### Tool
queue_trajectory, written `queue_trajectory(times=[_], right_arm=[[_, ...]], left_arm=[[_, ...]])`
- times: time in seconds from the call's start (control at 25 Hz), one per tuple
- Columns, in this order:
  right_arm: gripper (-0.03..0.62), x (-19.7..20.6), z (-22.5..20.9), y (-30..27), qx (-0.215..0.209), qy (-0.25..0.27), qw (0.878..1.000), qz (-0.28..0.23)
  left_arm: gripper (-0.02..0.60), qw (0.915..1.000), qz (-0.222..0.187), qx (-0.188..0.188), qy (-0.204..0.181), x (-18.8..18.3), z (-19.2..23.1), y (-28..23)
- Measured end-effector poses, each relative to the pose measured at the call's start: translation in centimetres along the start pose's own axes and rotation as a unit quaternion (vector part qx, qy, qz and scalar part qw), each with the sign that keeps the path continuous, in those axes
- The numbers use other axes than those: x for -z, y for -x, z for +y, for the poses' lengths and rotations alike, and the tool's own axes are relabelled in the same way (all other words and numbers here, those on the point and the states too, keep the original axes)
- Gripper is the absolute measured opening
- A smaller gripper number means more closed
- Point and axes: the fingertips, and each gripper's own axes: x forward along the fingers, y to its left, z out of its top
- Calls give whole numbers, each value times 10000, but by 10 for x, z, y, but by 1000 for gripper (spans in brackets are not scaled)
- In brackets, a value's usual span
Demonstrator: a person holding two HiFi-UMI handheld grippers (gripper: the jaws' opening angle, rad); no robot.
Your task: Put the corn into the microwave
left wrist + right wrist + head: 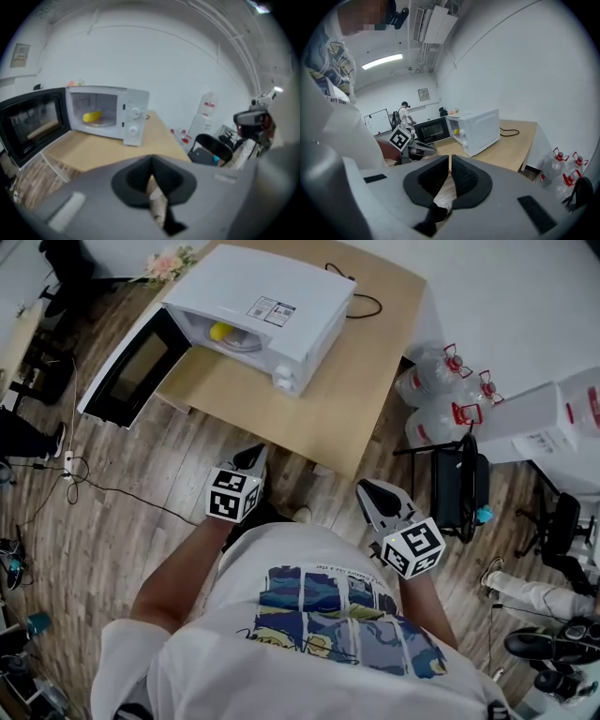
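The white microwave [272,306] stands on the wooden table [366,362] with its door [127,371] swung open to the left. The yellow corn [220,332] lies inside on the turntable; in the left gripper view the corn [92,116] shows through the open front. My left gripper [255,456] is held off the table's near edge, well back from the microwave, jaws shut on nothing. My right gripper [370,489] hangs to the right of it, also short of the table, its pads [459,171] together and empty. Both point toward the microwave.
Large water bottles [441,390] and white boxes [553,427] stand right of the table, with a black chair [459,484] close to my right gripper. A black cord [361,301] lies behind the microwave. Cables [66,470] trail over the wood floor at left.
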Motion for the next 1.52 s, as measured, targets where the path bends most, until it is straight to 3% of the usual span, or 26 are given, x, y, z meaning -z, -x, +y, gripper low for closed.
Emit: queue_trajectory(times=[0.16,0.4,1.52], right_arm=[[23,3,5,5,-55,9,10000,-31],[21,12,9,16,-62,-13,10000,-43],[11,17,21,18,-148,405,9991,-8]], left_arm=[[9,9992,-4,386,-28,0,-35,2],[9,9983,46,580,-33,5,-56,6],[9,9982,160,561,-163,16,-61,6]])
